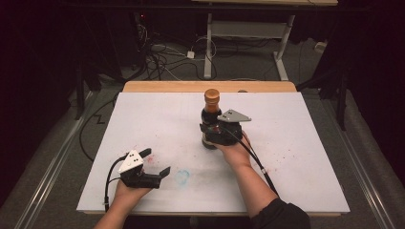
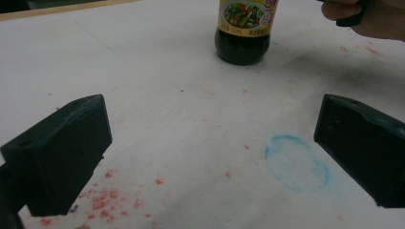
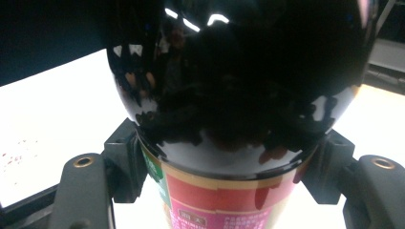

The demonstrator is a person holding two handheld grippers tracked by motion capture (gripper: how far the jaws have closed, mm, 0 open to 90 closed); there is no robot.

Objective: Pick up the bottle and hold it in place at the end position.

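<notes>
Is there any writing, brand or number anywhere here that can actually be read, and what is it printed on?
None can be read with certainty.
Bottle, yellow label with a vegetable picture: small print under the picture, too blurred to read.
Same bottle, red and pink label: a small boxed mark and a line of characters, too blurred to read.
White table sheet: a blue ring and red specks, no writing.

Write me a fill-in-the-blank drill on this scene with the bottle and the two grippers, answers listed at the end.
1. The right gripper has its jaws on either side of the dark ____.
2. The left gripper has its jaws ____, with nothing between them.
3. On the white table, near the left gripper, there is a smudged ring of ____ colour.
4. The bottle stands ____ on the table.

Missing words: bottle; open; blue; upright
</notes>
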